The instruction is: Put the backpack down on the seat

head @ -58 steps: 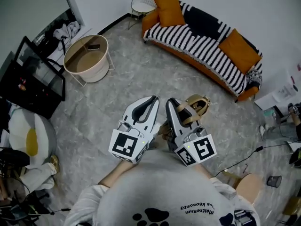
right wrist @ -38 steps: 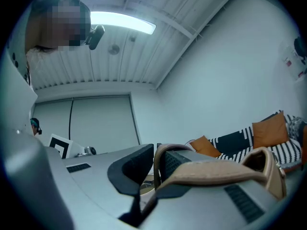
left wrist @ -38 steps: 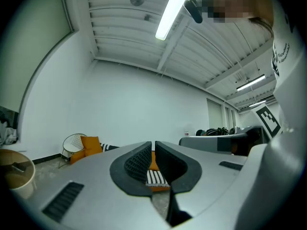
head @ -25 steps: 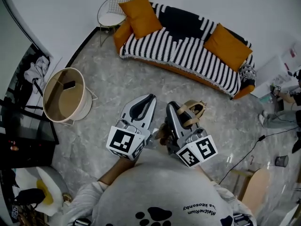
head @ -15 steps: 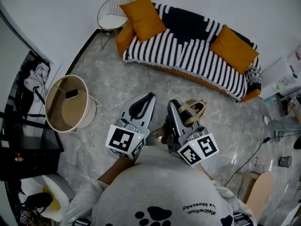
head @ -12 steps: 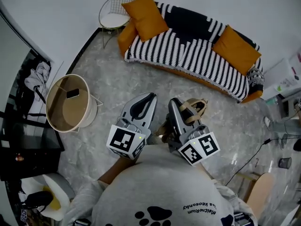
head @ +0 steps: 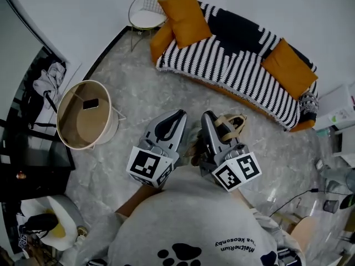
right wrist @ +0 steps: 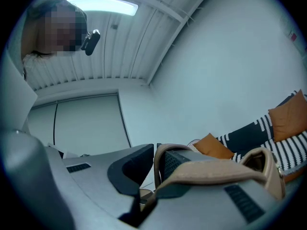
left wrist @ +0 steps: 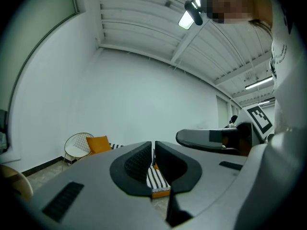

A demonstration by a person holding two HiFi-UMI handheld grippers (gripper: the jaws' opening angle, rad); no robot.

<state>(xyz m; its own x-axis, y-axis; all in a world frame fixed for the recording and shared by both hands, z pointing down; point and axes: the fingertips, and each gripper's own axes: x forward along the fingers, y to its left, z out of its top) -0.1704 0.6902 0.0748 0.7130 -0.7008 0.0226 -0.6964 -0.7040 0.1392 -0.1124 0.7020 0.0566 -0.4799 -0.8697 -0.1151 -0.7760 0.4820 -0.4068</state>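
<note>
**A:** From the head view, which way did the seat lie?

**B:** The sofa lay far of both tools, its long axis slanting from far left to nearer right. The right hand-held gripper had the backpack, so the set-down was its job. Only bare floor lay between.

**A:** Anything in the way?

**B:** Nothing, by my reading. The tub stood well apart at left, and the wire chair stood by the sofa's far-left end. An orange cushion sat toward each end, and the striped middle looked free.

**A:** And the left gripper view?

**B:** The left hand-held gripper had its jaws all but together with nothing in them. A sliver of sofa showed through the slit.

**A:** The right gripper view?

**B:** There the jaws were pinched on the tan strap, which looped over the right jaw. The sofa showed far right.
</note>
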